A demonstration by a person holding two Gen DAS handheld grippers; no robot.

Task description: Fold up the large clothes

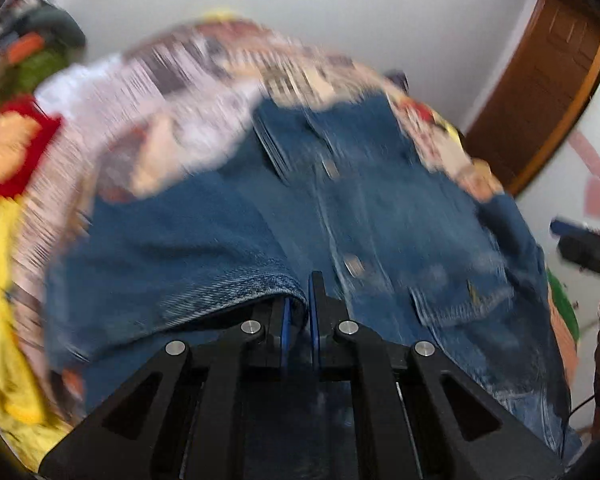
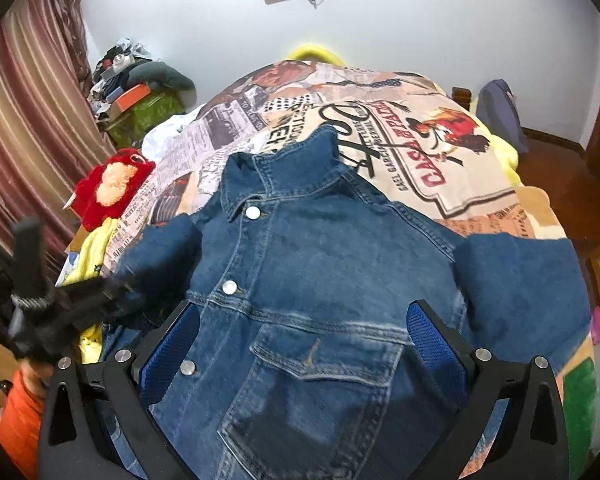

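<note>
A blue denim jacket [image 2: 312,264] lies front up on the bed, collar toward the far wall, buttons down its left side, a flap pocket near me. My right gripper [image 2: 304,332] is open and empty, hovering over the jacket's chest. My left gripper [image 1: 302,312] is shut on a denim sleeve hem [image 1: 236,284] of the jacket [image 1: 380,216]; that view is motion-blurred. The left gripper also shows in the right wrist view [image 2: 52,308] at the jacket's left sleeve. The right gripper shows at the right edge of the left wrist view [image 1: 580,244].
The bed has a printed newspaper-pattern cover [image 2: 420,136]. A red plush item [image 2: 112,184] and yellow cloth [image 2: 92,252] lie at the bed's left edge. A clutter pile [image 2: 140,92] stands by the striped curtain [image 2: 24,128]. A wooden door [image 1: 540,92] is at right.
</note>
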